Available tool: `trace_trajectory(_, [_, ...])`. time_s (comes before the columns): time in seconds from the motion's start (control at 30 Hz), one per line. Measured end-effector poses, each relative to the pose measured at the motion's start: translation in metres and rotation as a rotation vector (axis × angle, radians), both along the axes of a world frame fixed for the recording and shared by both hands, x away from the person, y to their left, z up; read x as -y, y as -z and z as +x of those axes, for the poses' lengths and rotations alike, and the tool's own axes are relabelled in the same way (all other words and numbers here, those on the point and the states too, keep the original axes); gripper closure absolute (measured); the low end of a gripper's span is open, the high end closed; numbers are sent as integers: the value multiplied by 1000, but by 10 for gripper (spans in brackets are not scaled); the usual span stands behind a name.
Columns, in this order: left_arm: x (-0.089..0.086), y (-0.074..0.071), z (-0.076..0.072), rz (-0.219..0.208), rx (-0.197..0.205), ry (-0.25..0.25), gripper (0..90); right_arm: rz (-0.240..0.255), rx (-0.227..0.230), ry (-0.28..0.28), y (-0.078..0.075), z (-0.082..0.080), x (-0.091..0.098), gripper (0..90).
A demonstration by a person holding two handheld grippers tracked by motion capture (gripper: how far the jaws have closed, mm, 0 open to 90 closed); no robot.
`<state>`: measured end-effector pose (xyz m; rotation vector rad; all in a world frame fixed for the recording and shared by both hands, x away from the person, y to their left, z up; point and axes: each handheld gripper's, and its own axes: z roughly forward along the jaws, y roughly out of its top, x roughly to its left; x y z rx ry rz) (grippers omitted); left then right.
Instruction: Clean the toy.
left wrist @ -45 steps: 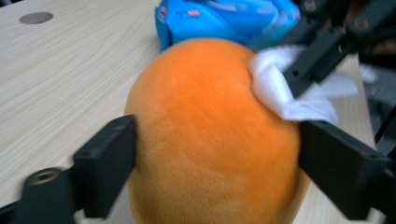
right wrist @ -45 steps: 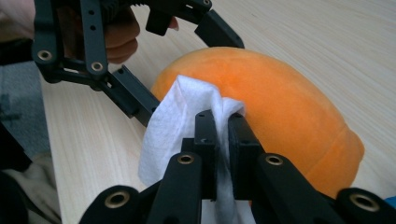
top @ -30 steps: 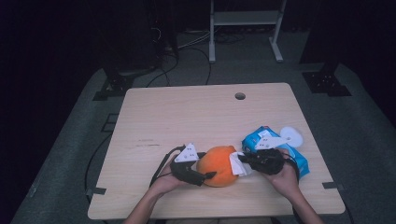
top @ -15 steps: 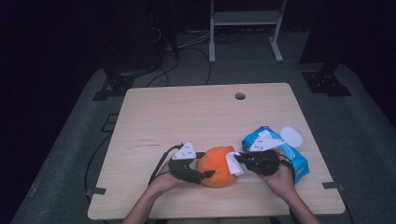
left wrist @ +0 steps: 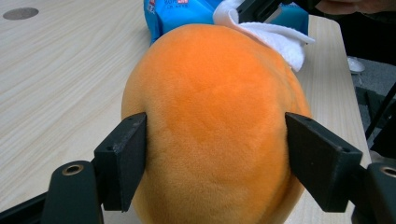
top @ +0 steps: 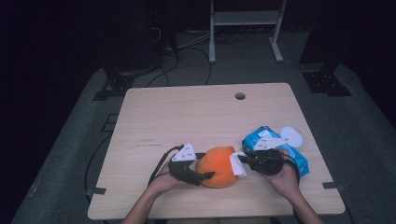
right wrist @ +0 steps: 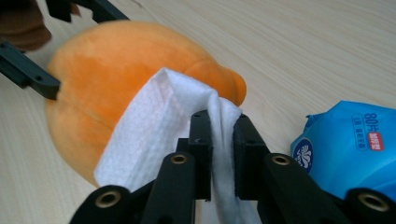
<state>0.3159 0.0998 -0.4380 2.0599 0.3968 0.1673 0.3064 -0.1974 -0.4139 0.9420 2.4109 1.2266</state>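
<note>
Now your left gripper (left wrist: 215, 154) clamps the orange plush toy (top: 217, 165) by its two sides, near the front edge of the desk (top: 187, 116), much as it did a second ago. Your right gripper (right wrist: 222, 126) has a white wipe (right wrist: 154, 126) between its jaws, which have just been opening a little; the wipe is draped against the toy's side (whether the pads still press on it is hard to say). A second ago that gripper sat slightly farther right, over the blue wipe pack (top: 299, 156); it has edged toward the toy. The pack lies just right of the toy.
</note>
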Motion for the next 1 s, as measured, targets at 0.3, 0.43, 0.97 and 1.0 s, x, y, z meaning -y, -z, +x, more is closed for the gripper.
trace_trajectory(0.3, [3,0,-2,4,11,8,246,30,23,-62,-8,-9,-11,761])
trace_trajectory(0.43, [3,1,-3,15,16,14,249,0,63,-86,-6,-14,-22,763])
trace_trajectory(0.97, [1,2,-2,10,14,21,251,-57,31,-23,1,-4,-7,851])
trace_trajectory(1.0, [1,2,-3,10,14,22,251,-56,14,-16,3,-2,-4,851])
